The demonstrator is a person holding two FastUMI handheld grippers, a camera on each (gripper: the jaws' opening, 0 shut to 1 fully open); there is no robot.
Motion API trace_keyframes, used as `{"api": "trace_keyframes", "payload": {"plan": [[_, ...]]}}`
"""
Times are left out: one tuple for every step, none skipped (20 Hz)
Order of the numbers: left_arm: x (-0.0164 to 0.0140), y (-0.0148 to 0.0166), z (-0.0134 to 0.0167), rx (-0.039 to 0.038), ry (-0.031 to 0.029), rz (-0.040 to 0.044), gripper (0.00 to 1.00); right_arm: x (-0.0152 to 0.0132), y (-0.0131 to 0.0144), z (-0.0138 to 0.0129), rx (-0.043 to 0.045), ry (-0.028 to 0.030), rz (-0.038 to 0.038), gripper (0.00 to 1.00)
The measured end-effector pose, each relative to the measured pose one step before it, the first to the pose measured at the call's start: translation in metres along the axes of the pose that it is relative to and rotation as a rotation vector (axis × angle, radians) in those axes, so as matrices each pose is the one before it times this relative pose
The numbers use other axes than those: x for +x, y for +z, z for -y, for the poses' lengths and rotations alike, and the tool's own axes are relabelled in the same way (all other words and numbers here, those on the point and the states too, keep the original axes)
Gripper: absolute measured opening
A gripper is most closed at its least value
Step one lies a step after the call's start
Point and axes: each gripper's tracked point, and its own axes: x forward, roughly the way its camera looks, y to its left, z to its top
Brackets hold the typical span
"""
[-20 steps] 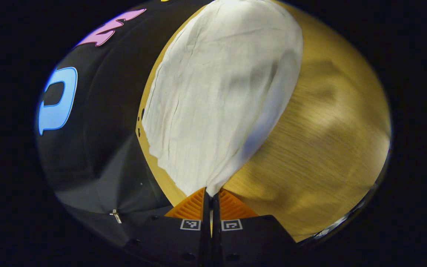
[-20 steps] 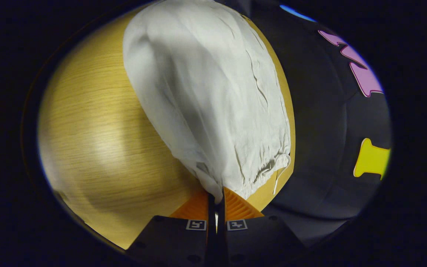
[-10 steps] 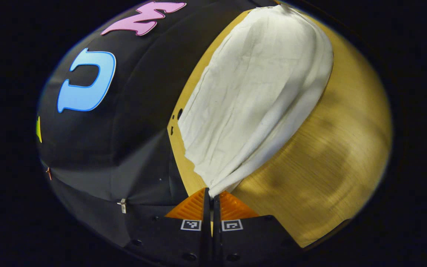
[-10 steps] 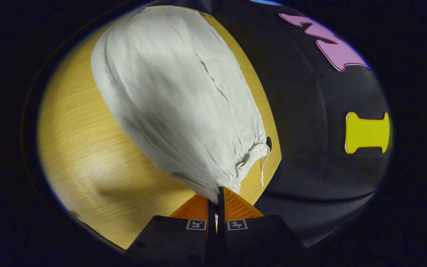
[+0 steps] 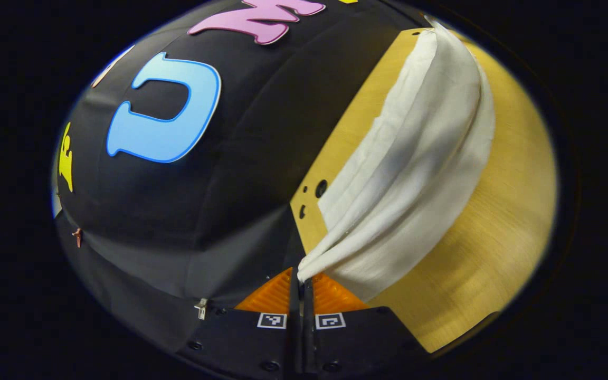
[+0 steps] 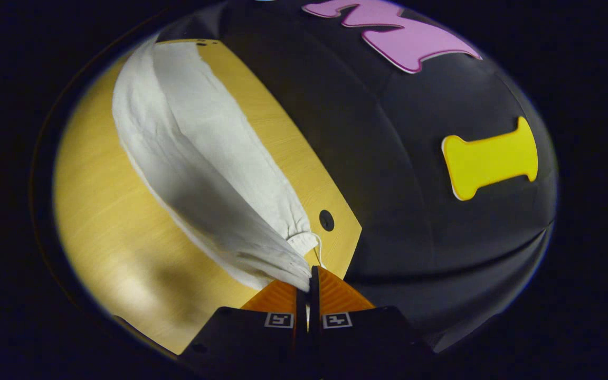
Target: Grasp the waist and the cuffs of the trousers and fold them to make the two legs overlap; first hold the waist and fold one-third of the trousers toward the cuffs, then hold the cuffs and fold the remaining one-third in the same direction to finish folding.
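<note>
Your left gripper (image 5: 301,281) is pinched tight on the cuff end of the trousers (image 5: 420,174), and your right gripper (image 6: 308,285) is pinched just as tight on the waist end, where the gathered band and a thin drawstring (image 6: 319,254) show just beside the fingers. Both jaws are closed with cloth between them, so you hold the garment at its two ends. The trousers lie along the far edge of the table (image 5: 488,253), beside the booth wall, and the near leg stands up from the wood as a raised flap between your two hands, with the other leg flat beneath it.

This looks like the leg-over-leg fold, about halfway through its arc. To do it well, carry both hands across together at one height, so the raised flap turns over as one sheet and does not twist. Keep a light pull between the hands along the length of the garment; slack there will leave a belly in the middle and wrinkles when it lands. Aim the edge you hold at the far edge of the lower leg, so the two legs match seam to seam, and watch that you do not overshoot past the table edge near the holes (image 6: 326,220). Lower the cloth until it rests on the lower leg before you let the jaws part, and mind the drawstring does not tuck under the fold
</note>
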Motion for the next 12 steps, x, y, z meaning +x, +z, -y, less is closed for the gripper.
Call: {"api": "trace_keyframes", "payload": {"plan": [[0.01343,0.00391,-0.00331,-0.01429,0.01224,-0.00572,0.05,0.00921,0.00938,0.00485,0.05102,-0.01296,0.00696,0.05],[0.01452,0.00367,-0.00182,-0.01089,0.00455,-0.00741,0.05,0.00818,0.00863,0.00042,0.03318,-0.01094,0.00831,0.05],[0.01385,0.00586,-0.00005,-0.01185,0.00463,0.00067,0.05,0.00809,0.00445,-0.00231,0.01726,-0.00327,0.0045,0.05],[0.01348,0.00522,-0.00001,-0.01624,-0.00094,0.00129,0.05,0.0086,0.00383,-0.00352,-0.00129,-0.00191,0.00084,0.05],[0.0138,0.0061,0.00263,-0.02239,-0.00506,0.00646,0.05,0.01156,0.00347,-0.00184,-0.00599,-0.00261,0.00269,0.05],[0.01149,0.00435,0.00043,-0.02839,-0.00081,0.00151,0.06,0.00791,0.00419,-0.0014,0.01011,0.00363,-0.0005,0.05],[0.01383,0.00227,0.00238,-0.04694,-0.01189,-0.00786,0.05,0.01009,0.00376,-0.00116,0.03649,0.00695,0.0012,0.05],[0.01094,0.0029,0.00098,-0.0478,0.00118,-0.00849,0.05,0.007,0.00358,-0.00082,0.05097,0.00661,0.00582,0.05],[0.01004,0.00307,-0.00222,-0.04602,0.00712,-0.00268,0.05,0.00839,0.00496,0.00064,0.05275,-0.00063,0.00513,0.05],[0.01188,0.00252,-0.00095,-0.0424,0.00769,-0.01007,0.05,0.0071,0.00156,0.00048,0.0564,-0.00155,0.00058,0.05],[0.00981,0.00213,0.00214,-0.04244,0.00205,-0.00883,0.05,0.00849,-0.00014,0.00177,0.0621,0.00686,-0.00976,0.05],[0.00812,0.00048,0.00767,-0.04417,-0.01083,-0.00518,0.05,0.00544,-0.00585,-0.00076,0.07245,0.00731,-0.01414,0.05]]}}
